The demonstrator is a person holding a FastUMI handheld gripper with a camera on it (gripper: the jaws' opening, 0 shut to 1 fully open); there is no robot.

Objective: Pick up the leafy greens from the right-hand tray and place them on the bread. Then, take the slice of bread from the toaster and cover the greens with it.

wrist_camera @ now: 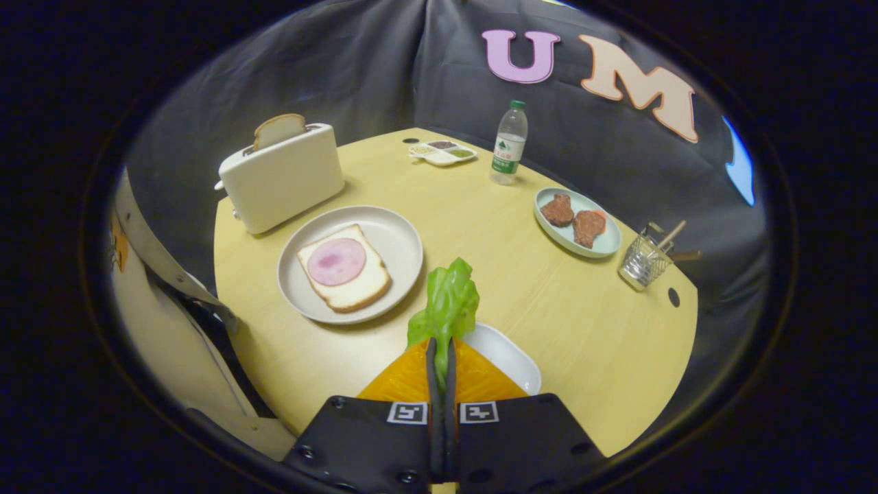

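Already the gripper is pinched closed on the lettuce leaf, light and floppy, held by its base right of the bread plate.

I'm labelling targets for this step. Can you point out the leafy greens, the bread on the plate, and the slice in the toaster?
leafy greens (449,302): gripper view, middle of the leaf, gripper (441,363) shut on it.
bread on the plate (357,285): gripper view, bare crumb beside the ham.
slice in the toaster (280,129): gripper view, protruding top.

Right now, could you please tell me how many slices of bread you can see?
2. One slice of bread lies on the grey plate under ham; the other slice stands in the toaster. The tongs grip the leafy greens.
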